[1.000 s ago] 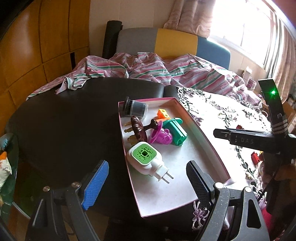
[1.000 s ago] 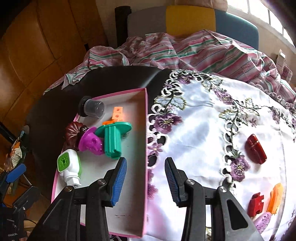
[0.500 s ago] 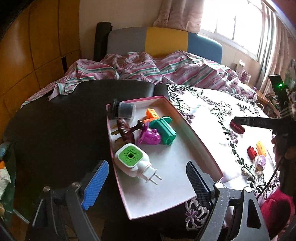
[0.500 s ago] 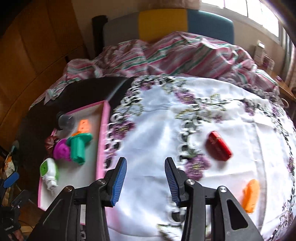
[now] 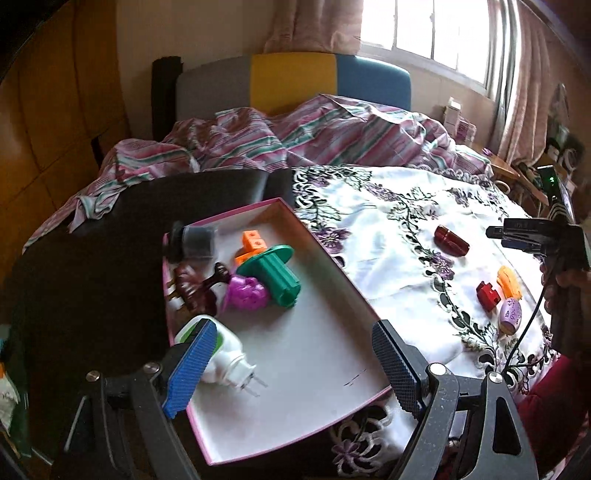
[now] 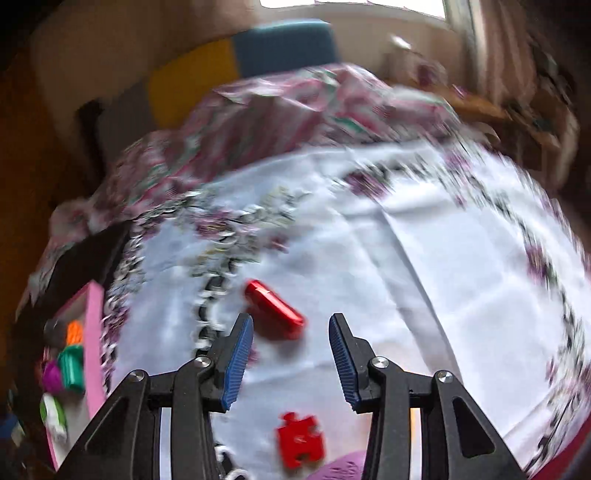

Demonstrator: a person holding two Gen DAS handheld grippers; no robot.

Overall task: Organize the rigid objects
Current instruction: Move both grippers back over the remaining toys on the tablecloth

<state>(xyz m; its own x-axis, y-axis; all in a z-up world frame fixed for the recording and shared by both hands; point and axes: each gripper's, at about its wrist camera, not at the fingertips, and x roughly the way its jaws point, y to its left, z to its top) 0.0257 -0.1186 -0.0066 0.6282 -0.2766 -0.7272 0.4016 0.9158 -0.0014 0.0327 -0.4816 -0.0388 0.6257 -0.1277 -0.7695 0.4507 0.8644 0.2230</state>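
Observation:
A pink-rimmed white tray (image 5: 325, 254) holds a green-and-white plug-in device (image 5: 225, 354), a green part (image 5: 277, 273), a purple toy (image 5: 247, 293), an orange block (image 5: 253, 242), a brown clip (image 5: 195, 288) and a dark cup (image 5: 194, 242). On the white embroidered cloth (image 5: 384, 236) lie a red capsule-shaped piece (image 6: 275, 308), a red puzzle piece (image 6: 301, 439), an orange piece (image 5: 509, 281) and a purple egg (image 5: 509, 315). My left gripper (image 5: 291, 365) is open over the tray's near end. My right gripper (image 6: 291, 358) is open just short of the red capsule.
The round table's dark bare part (image 5: 92, 266) lies left of the tray. A striped blanket (image 5: 295, 136) and a grey, yellow and blue chair back (image 5: 291, 81) lie behind the table. A window (image 5: 424, 29) is at the back right.
My right gripper has swept right, away from the tray and across the cloth, to the red capsule. The left wrist view has turned right, so the cloth objects now show.

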